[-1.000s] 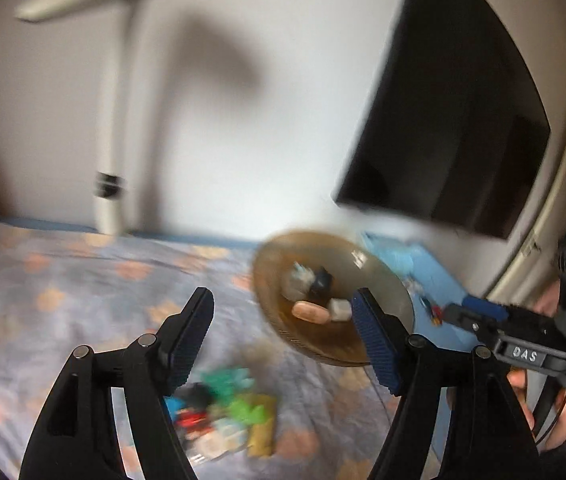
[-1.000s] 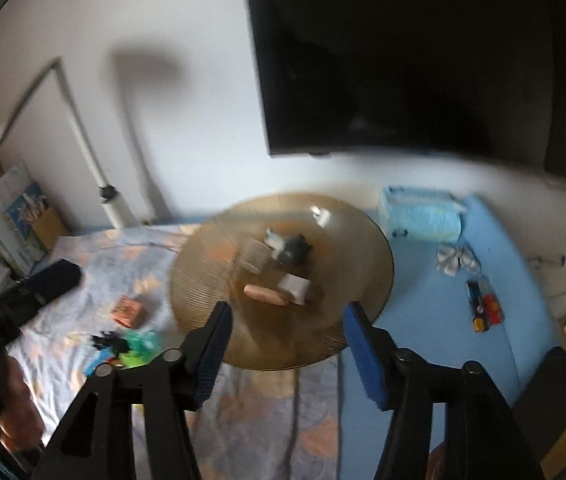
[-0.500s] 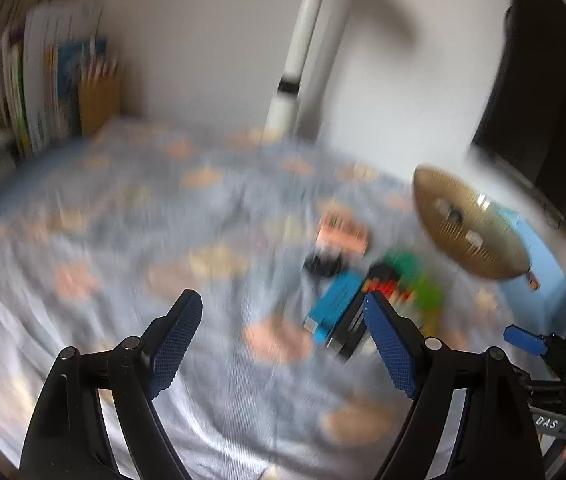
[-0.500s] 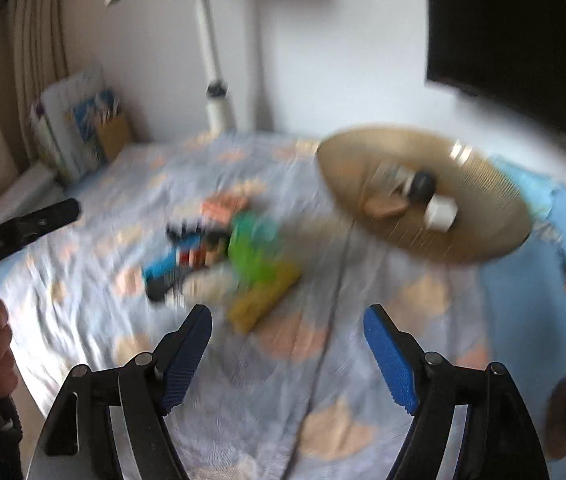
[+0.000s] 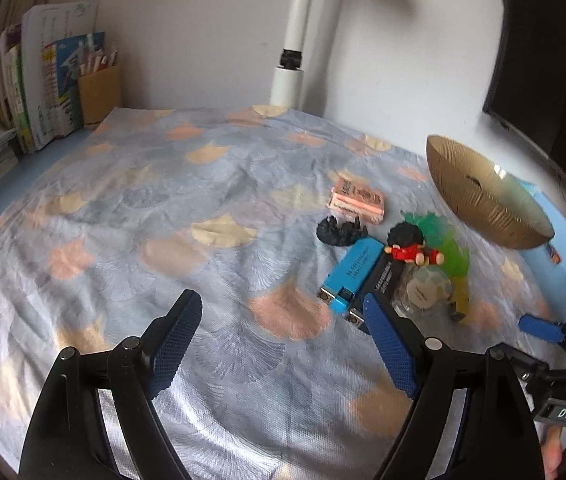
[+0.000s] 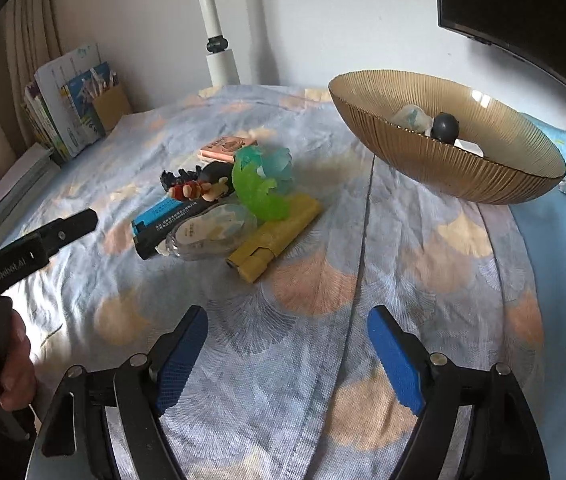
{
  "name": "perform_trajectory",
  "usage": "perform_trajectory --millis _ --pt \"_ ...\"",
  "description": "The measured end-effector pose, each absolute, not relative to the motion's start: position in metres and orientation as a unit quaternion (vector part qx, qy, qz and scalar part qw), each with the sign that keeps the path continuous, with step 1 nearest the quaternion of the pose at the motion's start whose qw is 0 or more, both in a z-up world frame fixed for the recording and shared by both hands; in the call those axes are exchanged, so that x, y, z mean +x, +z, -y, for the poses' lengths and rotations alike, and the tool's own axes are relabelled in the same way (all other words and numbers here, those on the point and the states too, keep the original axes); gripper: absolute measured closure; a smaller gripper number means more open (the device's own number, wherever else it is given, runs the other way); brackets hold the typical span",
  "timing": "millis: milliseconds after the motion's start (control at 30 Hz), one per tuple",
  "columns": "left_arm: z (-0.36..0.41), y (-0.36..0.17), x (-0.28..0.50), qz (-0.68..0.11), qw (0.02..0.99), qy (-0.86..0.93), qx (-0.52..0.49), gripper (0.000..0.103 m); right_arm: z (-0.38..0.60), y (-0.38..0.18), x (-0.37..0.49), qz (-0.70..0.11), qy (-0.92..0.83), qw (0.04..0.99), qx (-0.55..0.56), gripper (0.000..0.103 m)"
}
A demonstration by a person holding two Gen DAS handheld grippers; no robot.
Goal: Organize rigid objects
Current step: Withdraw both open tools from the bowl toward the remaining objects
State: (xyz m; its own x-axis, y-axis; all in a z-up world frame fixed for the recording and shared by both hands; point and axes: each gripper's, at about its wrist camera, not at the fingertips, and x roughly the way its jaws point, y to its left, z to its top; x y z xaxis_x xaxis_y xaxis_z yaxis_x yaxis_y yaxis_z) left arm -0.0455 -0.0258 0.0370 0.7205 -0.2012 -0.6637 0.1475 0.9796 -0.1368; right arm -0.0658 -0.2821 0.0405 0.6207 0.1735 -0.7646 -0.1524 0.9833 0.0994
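Clutter for sorting lies ahead of both tools on the cloth-covered tabletop (image 6: 423,248): a yellow box (image 6: 275,236) nearest the right tool (image 6: 287,344), then a clear tape dispenser (image 6: 211,232), a black box (image 5: 379,284) and a blue box (image 5: 349,276) side by side, a green plastic toy (image 6: 261,188), a small red figure (image 5: 411,250), a black figurine (image 5: 339,230) and a pink box (image 5: 357,202) farthest off. Beyond, to the right, stands the ribbed amber bowl (image 6: 443,160), already holding a dark ball (image 6: 445,126) and a few pale pieces.

Both tools hang empty. The left tool (image 5: 285,340) is spread wide; the right tool's jaws are opening, with nothing between them.

All of it looks light and stiff. The boxes should take a firm pinch across their narrow sides, near the middle. Smooth and rounded, the dispenser may slip, so its flat faces are the safer hold. The spiky toy and figures are irregular; grip their thickest part. The bowl looks like glass, so pieces want setting in, not dropping.
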Motion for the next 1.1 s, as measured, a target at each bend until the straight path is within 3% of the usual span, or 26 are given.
perform_trajectory --millis 567,1100 --pt "0.048 0.033 -0.047 -0.367 0.928 -0.060 0.038 0.020 0.272 0.039 -0.067 -0.429 0.086 0.899 -0.015 0.022" --pt "0.055 0.027 -0.006 -0.419 0.897 -0.103 0.094 0.021 0.268 0.058 -0.034 -0.469 0.081 0.879 0.034 0.022"
